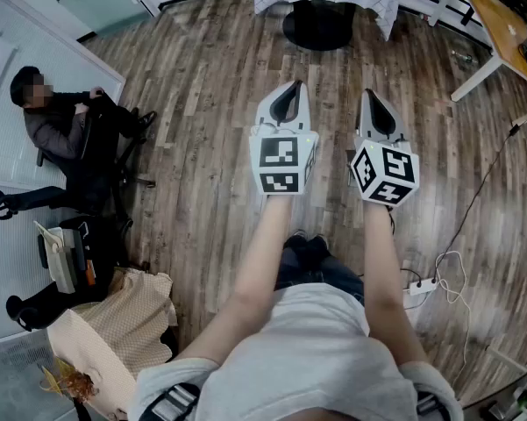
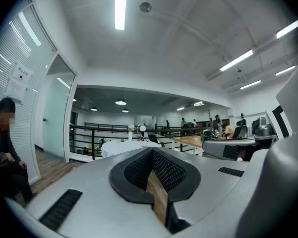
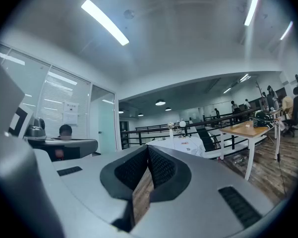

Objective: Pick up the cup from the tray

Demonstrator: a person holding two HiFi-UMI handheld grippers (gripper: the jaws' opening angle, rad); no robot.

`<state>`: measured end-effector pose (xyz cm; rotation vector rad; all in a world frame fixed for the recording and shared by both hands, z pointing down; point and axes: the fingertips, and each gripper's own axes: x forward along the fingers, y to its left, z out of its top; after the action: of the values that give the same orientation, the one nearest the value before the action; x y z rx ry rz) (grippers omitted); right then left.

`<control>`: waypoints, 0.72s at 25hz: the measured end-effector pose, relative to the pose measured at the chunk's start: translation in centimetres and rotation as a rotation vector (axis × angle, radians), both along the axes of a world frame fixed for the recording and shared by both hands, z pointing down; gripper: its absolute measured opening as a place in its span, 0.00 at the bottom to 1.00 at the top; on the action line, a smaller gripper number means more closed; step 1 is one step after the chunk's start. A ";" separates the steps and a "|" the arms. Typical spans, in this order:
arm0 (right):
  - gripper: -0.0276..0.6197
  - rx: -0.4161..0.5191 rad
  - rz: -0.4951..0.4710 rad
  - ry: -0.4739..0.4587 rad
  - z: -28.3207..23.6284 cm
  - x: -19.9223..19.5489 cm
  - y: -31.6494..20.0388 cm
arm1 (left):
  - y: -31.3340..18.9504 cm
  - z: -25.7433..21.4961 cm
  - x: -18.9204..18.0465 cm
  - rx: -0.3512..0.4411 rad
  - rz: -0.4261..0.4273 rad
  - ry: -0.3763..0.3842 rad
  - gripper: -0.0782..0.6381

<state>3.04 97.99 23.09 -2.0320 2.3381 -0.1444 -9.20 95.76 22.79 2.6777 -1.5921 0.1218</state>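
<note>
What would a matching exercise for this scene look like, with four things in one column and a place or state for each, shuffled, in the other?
Things:
1. left gripper
2. seated person
3. wooden table
4. power strip

Places or states:
A. top right corner of the head view
B. lower right of the head view, white
C. jaws shut, nothing held
D. left edge of the head view, dark clothes

Pairs: 1-C, 2-D, 3-A, 4-B
</note>
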 end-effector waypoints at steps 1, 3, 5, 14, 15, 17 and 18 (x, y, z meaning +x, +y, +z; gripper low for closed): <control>0.05 0.000 -0.001 0.001 0.0 0.1 0.0 | 0.0 0.0 0.1 0.000 0.000 -0.001 0.12; 0.05 -0.002 -0.002 0.002 0.1 0.2 0.0 | 0.0 0.1 0.3 0.002 0.001 -0.005 0.12; 0.05 -0.003 -0.003 0.003 0.3 0.3 0.0 | 0.0 0.2 0.5 0.007 0.000 -0.009 0.12; 0.05 -0.004 -0.019 -0.010 0.8 0.8 -0.1 | -0.1 0.7 1.5 0.002 0.004 -0.028 0.12; 0.05 -0.002 -0.024 -0.015 0.8 0.9 -0.1 | -0.1 0.7 1.7 0.002 0.005 -0.032 0.12; 0.05 0.000 -0.029 -0.013 0.8 1.2 -0.2 | -0.2 0.9 2.2 -0.002 0.006 -0.031 0.12; 0.06 0.001 -0.030 -0.009 0.8 1.4 -0.3 | -0.3 1.0 2.6 -0.004 0.006 -0.029 0.12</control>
<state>4.48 97.66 23.93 -1.9917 2.3638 -0.1531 -6.63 95.45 23.75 2.6902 -1.5901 0.1647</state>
